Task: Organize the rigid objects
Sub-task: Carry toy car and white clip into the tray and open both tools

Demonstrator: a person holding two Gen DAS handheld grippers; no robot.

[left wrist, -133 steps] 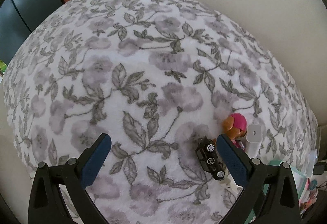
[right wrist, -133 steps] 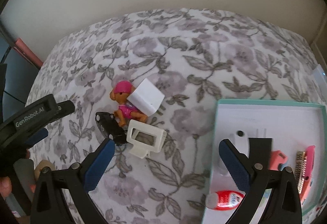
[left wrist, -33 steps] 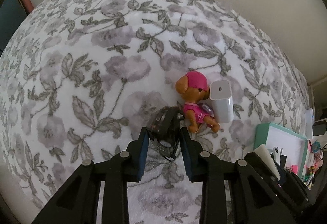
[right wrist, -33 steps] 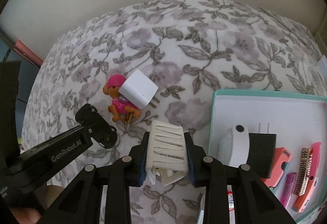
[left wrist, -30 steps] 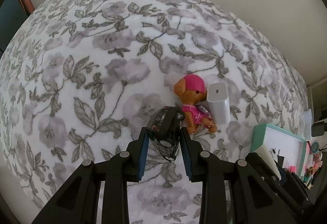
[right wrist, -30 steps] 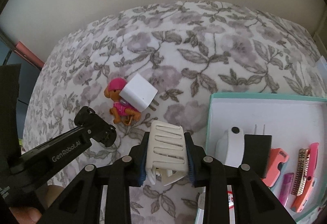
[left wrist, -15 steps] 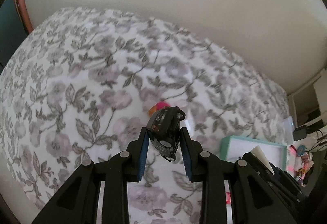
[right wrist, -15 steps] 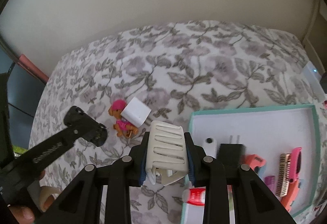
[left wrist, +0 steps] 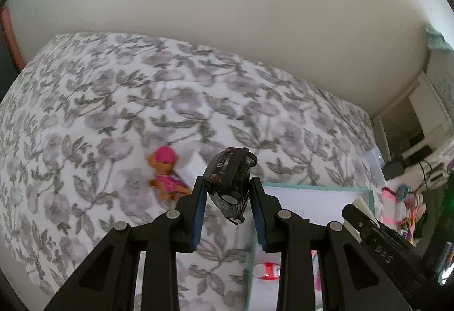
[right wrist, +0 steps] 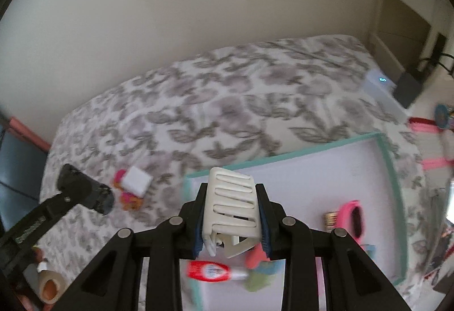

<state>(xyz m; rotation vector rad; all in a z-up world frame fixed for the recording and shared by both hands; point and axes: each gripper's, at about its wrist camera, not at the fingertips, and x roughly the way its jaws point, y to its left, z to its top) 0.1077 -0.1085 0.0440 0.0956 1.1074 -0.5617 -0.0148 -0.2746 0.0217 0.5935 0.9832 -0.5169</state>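
Note:
My left gripper (left wrist: 228,192) is shut on a black toy car (left wrist: 231,183), held in the air above the floral bed cover. My right gripper (right wrist: 231,214) is shut on a white slotted plastic clip (right wrist: 231,209), over the near left part of the teal-rimmed white tray (right wrist: 394,177). In the left wrist view the tray (left wrist: 317,184) lies just right of the car. A pink-capped dog figure (left wrist: 164,172) and a white charger block (right wrist: 137,180) lie together on the cover. The left gripper with the car (right wrist: 85,193) shows at the left of the right wrist view.
Inside the tray lie a red-capped tube (right wrist: 211,271), a pink clip (right wrist: 354,220), a coral piece (right wrist: 255,257) and a gold comb-like piece (right wrist: 330,221). A wall runs behind the bed. A white box (right wrist: 380,84) and cluttered items (left wrist: 403,206) sit past the right edge.
Both grippers rose and swung right toward the tray, each still holding its object. The tray now lies under the right gripper, and the dog figure and charger have slid left in both views.

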